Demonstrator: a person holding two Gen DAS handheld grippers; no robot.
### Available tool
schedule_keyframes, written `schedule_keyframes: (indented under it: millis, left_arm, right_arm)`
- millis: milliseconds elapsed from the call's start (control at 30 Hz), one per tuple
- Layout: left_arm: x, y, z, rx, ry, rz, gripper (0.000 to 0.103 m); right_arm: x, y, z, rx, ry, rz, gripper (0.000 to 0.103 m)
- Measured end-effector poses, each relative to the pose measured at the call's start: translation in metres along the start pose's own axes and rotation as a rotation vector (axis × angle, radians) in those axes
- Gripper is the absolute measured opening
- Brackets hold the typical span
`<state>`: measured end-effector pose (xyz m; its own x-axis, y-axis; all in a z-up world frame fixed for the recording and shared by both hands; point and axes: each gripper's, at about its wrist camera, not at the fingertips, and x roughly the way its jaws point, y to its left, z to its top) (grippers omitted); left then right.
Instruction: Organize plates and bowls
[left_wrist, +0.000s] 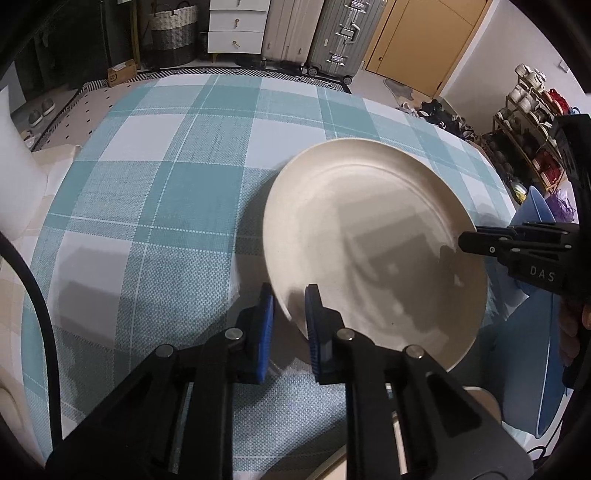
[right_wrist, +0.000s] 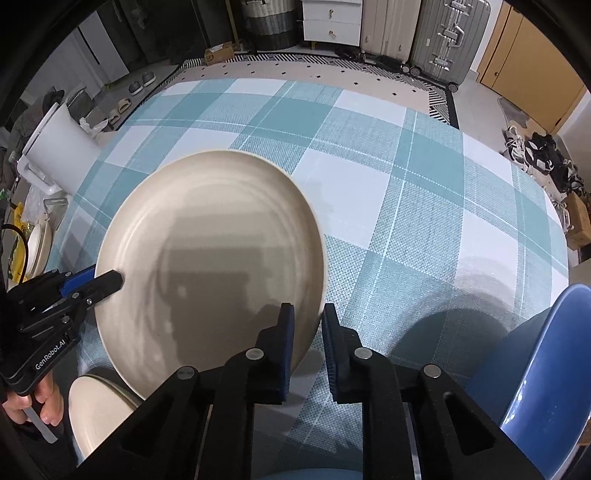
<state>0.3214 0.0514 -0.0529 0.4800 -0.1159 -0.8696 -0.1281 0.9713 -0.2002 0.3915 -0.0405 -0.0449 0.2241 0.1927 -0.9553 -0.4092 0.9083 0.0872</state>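
Observation:
A large cream plate (left_wrist: 373, 236) is held above the checked tablecloth; it also shows in the right wrist view (right_wrist: 214, 236). My left gripper (left_wrist: 290, 295) has its blue pads on either side of the plate's near left rim. My right gripper (right_wrist: 307, 321) straddles the plate's right rim. Each gripper shows in the other's view, the right (left_wrist: 476, 243) at the plate's right edge, the left (right_wrist: 107, 282) at its left edge. A blue plate (right_wrist: 546, 369) lies at the right. A second cream dish (right_wrist: 96, 406) lies below the held plate.
The teal and white checked tablecloth (left_wrist: 155, 192) covers the table. A white cylinder container (right_wrist: 62, 155) stands at the left edge. Suitcases (left_wrist: 343, 33), drawers (left_wrist: 236, 26) and a basket stand on the floor beyond. A shoe rack (left_wrist: 532, 122) stands at the right.

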Motion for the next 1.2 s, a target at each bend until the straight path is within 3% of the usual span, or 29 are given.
schedule_keyframes:
  millis: [433,1200]
  left_arm:
    - [-0.038,0.0,-0.003,-0.006,-0.06,-0.001,0.014]
    - [-0.138,-0.012,-0.04,0.006,-0.174,0.003,0.014]
  right_arm:
    - [-0.02,0.01,-0.004,-0.014,-0.043,0.002,0.016]
    - [-0.103,0.043,-0.042,-0.043,-0.165,-0.004,0.016]
